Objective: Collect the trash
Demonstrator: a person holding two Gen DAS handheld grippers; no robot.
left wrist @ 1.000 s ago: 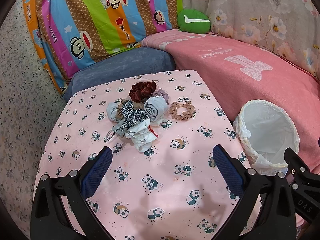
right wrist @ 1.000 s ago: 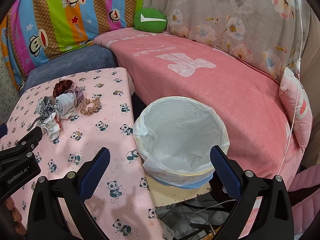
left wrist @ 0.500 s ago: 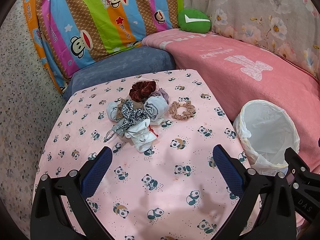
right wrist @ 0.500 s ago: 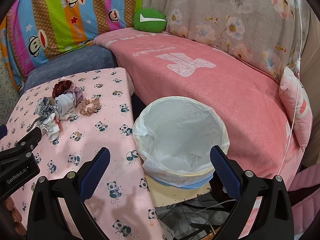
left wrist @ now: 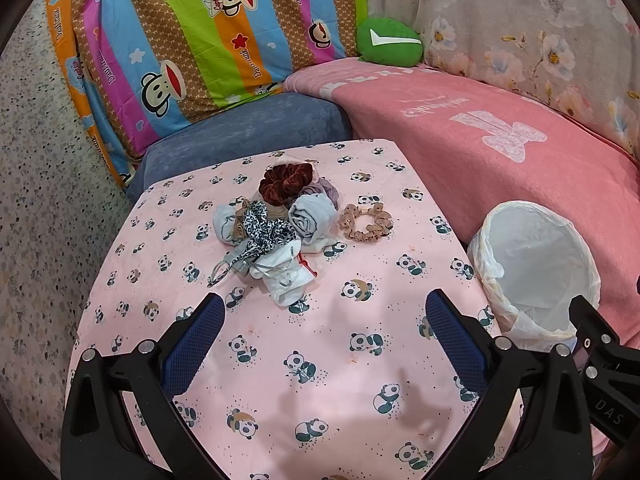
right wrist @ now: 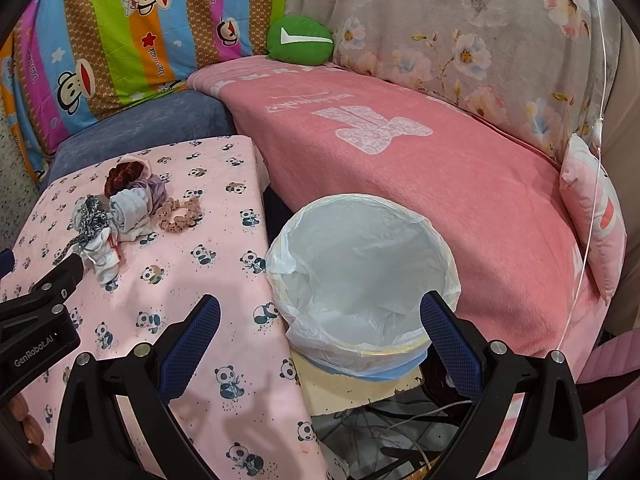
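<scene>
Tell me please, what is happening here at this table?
A person holds two sets of tongs, both open and empty. The left tongs hover over the panda-print tablecloth, facing a pile of scrunchies and rolled cloths; a beige scrunchie lies just beside the pile. The right tongs point at the lined trash bin next to the table, which looks empty. Nothing is collected yet.

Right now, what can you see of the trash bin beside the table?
The trash bin is round and upright, lined with a thin white plastic bag folded over its rim, with a blue edge below. It looks empty inside. It stands on a pale board, against the panda-cloth table and the pink sofa blanket. Neither gripper touches it.
</scene>
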